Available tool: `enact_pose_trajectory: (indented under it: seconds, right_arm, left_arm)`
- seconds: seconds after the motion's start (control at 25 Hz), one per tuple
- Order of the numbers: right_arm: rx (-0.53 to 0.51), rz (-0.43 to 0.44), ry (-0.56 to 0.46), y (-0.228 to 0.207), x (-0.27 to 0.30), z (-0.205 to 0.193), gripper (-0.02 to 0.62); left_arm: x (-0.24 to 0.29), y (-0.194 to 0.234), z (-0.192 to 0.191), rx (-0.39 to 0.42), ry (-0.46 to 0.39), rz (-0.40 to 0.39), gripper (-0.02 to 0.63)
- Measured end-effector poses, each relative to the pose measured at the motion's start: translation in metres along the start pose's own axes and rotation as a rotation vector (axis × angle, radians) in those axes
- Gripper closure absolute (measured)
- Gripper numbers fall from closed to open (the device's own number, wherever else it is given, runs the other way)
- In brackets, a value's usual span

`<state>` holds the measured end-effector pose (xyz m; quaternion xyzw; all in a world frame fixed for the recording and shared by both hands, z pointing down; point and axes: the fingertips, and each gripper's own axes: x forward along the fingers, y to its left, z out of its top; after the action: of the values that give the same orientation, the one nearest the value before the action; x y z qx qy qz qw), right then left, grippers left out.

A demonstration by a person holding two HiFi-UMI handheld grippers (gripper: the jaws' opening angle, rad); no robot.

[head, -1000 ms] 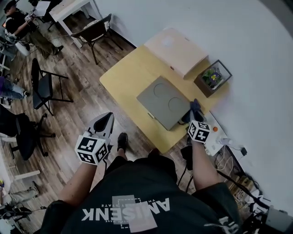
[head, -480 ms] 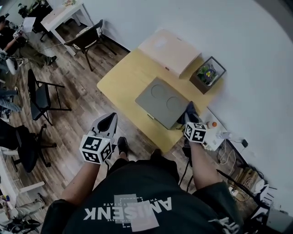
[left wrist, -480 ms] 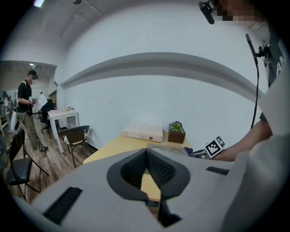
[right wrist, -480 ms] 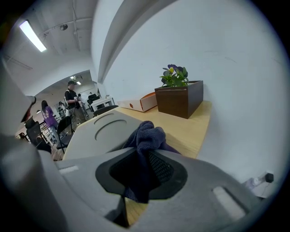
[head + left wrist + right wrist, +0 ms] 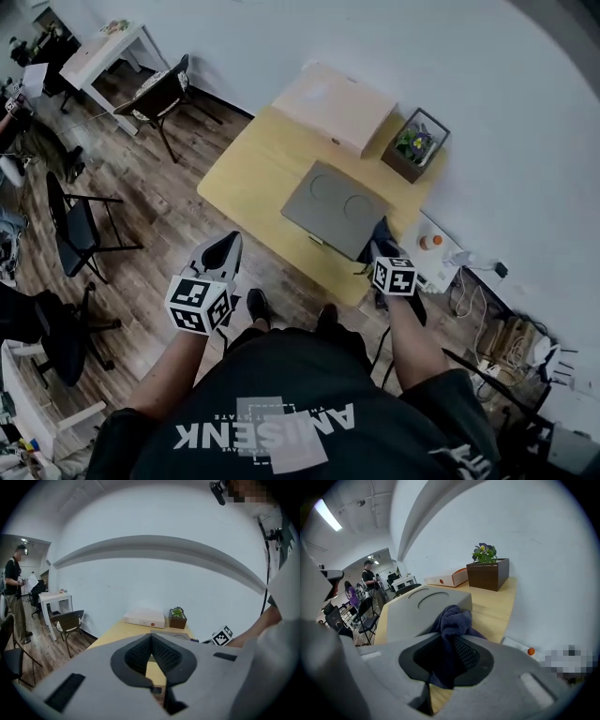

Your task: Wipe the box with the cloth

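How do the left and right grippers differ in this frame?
The left gripper is shut on nothing; the right gripper is shut on the dark cloth. The left hangs over the floor; the right sits at the grey box corner. Shared: jaws closed.

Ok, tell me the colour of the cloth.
The cloth is dark bluish-purple, clearest in the right gripper view.

The right gripper (image 5: pixel 382 251), cloth (image 5: pixel 382 232) at its tip, sits at the grey box (image 5: pixel 335 209) — left gripper (image 5: pixel 226 248) hangs over the floor (image 5: pixel 173 202).
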<state>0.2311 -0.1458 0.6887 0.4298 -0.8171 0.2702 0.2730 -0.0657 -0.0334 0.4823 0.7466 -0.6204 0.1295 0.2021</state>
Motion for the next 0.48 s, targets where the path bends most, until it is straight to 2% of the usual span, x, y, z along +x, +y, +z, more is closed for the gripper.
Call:
enact_pose_trajectory:
  seconds: [0.48]
  right_arm:
    - [0.036,-0.077,0.022,0.045,-0.025,-0.034,0.528]
  left_arm:
    - [0.01,0.015,0.009,0.036,0.001,-0.158,0.604]
